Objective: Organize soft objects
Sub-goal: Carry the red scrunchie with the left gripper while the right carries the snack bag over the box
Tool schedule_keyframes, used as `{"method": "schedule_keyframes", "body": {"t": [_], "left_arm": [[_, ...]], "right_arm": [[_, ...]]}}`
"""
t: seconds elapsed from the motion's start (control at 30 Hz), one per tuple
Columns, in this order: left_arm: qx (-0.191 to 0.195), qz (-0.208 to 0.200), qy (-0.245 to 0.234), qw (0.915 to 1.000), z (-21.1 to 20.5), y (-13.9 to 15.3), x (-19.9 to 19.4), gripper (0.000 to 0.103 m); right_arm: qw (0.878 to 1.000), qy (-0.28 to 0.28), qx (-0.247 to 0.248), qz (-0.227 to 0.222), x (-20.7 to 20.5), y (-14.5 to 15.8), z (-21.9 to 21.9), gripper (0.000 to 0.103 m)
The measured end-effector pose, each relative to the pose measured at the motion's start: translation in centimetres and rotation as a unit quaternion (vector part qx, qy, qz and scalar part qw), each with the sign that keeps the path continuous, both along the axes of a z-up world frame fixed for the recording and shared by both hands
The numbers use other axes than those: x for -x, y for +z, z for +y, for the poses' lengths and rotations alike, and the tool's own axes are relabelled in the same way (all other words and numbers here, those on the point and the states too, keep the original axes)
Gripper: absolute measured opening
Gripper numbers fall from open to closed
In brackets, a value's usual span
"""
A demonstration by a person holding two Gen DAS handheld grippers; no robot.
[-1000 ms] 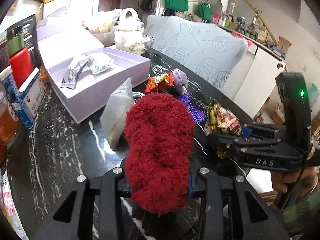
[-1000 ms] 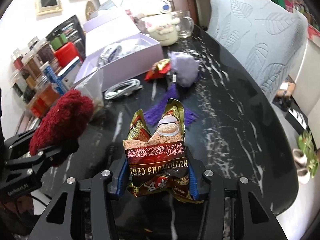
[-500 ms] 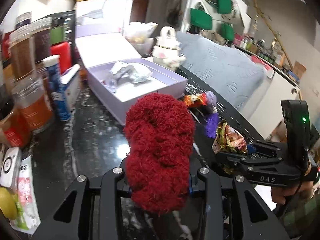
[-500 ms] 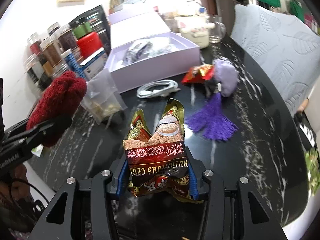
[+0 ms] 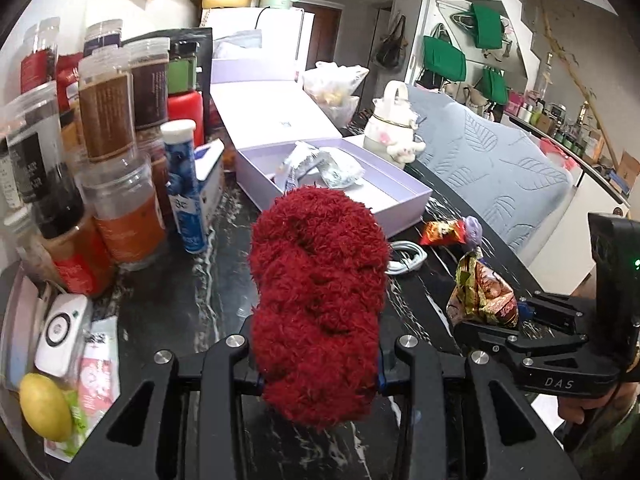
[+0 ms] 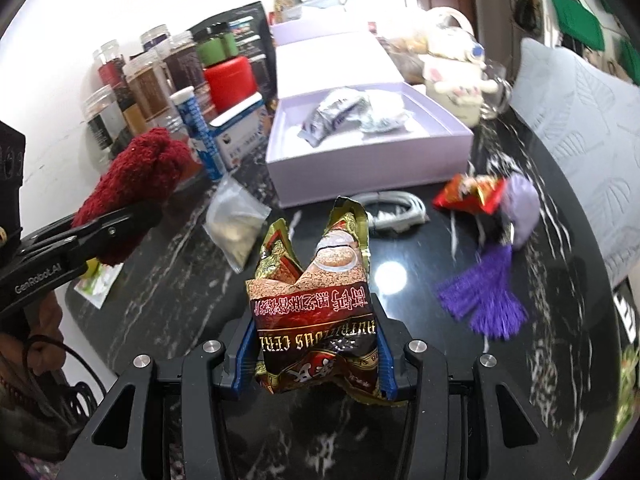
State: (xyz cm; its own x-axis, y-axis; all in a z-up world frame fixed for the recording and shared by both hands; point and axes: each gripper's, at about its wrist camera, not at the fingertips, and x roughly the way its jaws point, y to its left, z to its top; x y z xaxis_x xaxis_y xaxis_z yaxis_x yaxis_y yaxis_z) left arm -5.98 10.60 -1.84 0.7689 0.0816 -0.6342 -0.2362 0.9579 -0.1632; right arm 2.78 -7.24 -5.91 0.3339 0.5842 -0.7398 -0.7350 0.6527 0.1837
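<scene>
My left gripper (image 5: 318, 376) is shut on a fluffy red yarn bundle (image 5: 318, 292), held above the black marble table (image 5: 180, 304). In the right wrist view the same red bundle (image 6: 140, 184) shows at the left, in the left gripper (image 6: 116, 228). My right gripper (image 6: 312, 356) is shut on a crumpled brown-and-gold cereal packet (image 6: 316, 300); this packet (image 5: 482, 296) and the right gripper (image 5: 516, 316) appear low right in the left wrist view. The open lilac box (image 6: 372, 160) behind holds silver foil packets (image 6: 340, 114).
Jars and a blue tube (image 5: 182, 184) crowd the table's left edge. A clear bag (image 6: 236, 228), a white cable (image 6: 394, 210), a red snack packet (image 6: 468, 194) and a purple tasselled pouch (image 6: 516, 208) lie before the box. A cream plush kettle (image 5: 394, 128) stands behind it.
Both grippers have swung left along the table with their loads. The jars at the left edge have come into view, and the lilac box now sits nearer the middle of both views.
</scene>
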Motion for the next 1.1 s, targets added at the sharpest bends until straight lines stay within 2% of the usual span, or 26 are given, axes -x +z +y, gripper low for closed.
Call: {"method": "schedule_keyframes", "body": {"t": [0.33, 1.1], "left_arm": [[-0.046, -0.024, 0.007, 0.9986, 0.5, 3.0, -1.0, 0.036], [-0.092, -0.073, 0.014, 0.9929, 2.8, 9.4, -8.8, 0.036]], "right_arm": [[0.999, 0.021, -0.012, -0.035, -1.5, 3.1, 2.4, 0.048], [0.991, 0.031, -0.057, -0.116, -7.4, 11.3, 4.7, 0.048]]}}
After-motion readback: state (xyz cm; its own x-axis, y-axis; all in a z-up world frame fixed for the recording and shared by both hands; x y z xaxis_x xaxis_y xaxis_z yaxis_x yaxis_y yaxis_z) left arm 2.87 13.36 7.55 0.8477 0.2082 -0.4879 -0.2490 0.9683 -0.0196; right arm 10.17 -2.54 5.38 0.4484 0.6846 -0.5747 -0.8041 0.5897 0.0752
